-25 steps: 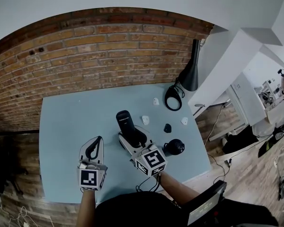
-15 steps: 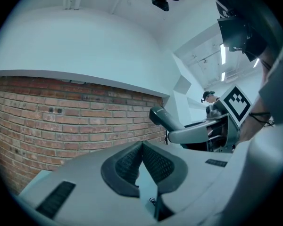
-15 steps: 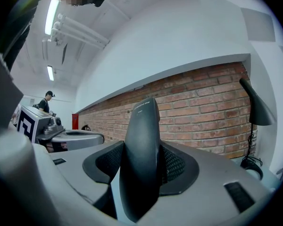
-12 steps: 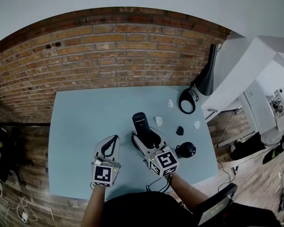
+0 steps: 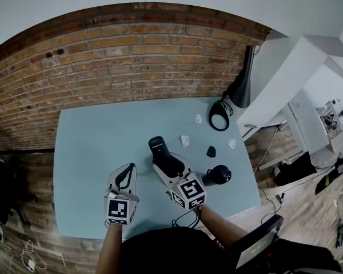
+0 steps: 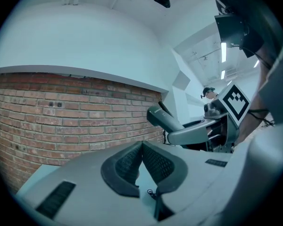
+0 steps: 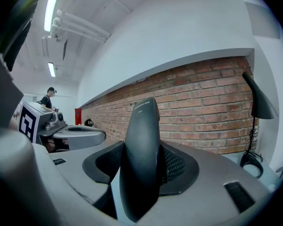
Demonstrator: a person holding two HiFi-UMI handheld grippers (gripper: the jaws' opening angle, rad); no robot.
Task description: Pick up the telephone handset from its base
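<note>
Both jaws of the right tongs [image 5: 170, 167] clamp the black handset [image 5: 158, 147] at the middle of the desk [image 5: 91, 153], its long end projecting toward 11 o'clock. Left tongs [image 5: 123, 178] sit closed and empty. Risk: the handset levers out if the clamp eases.

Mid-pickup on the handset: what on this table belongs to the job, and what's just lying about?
Job: handset, clamped in the right gripper; round black object, possibly its base.

Lying about: small black piece, three small white pieces, black lamp, coiled cable. Left gripper is shut, empty.
</note>
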